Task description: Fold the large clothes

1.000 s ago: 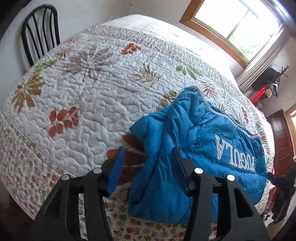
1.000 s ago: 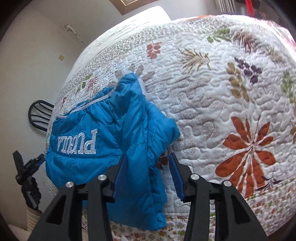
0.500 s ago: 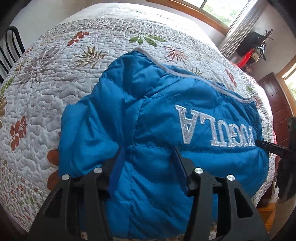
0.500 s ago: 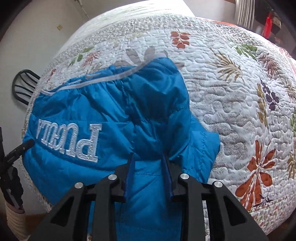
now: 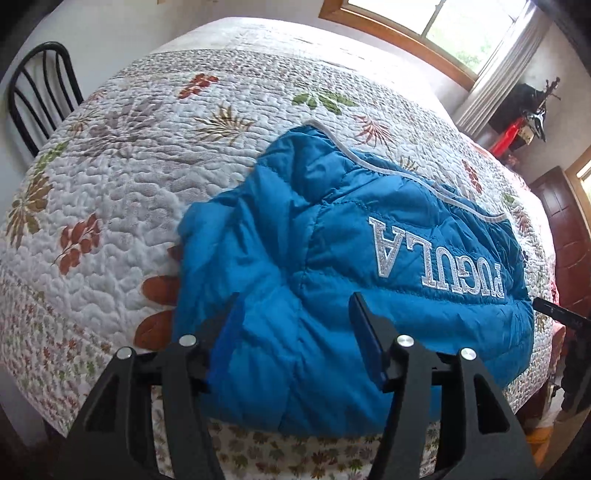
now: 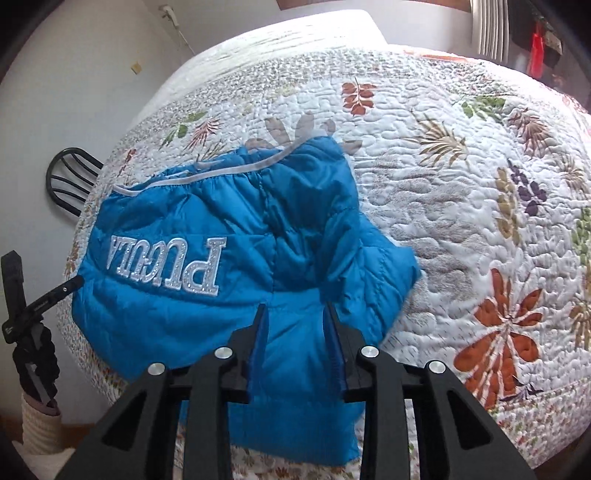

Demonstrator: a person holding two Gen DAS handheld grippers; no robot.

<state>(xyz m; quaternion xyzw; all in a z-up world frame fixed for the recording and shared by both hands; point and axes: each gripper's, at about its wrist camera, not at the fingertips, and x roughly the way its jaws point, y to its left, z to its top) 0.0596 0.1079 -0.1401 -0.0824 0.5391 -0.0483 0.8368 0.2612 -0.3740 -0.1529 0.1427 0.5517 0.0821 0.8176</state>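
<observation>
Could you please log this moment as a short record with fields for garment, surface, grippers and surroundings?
garment: blue puffer jacket, lettering upside down to both cameras, grey-trimmed edge on far side
surface: floral quilt; jacket's near edge hangs over the bed side
left gripper: open, fingers straddle the jacket's near edge
right gripper: narrower gap, jacket fabric between fingers; grip unclear
surroundings: black chair, window

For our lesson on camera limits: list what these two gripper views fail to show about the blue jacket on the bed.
- Left wrist view: the blue jacket near edge lies behind the left gripper.
- Right wrist view: the jacket's hanging part is blocked by the right gripper; whether it grips fabric is unclear.
- Both views: sleeves, zipper and underside are hidden against the quilt.
</observation>
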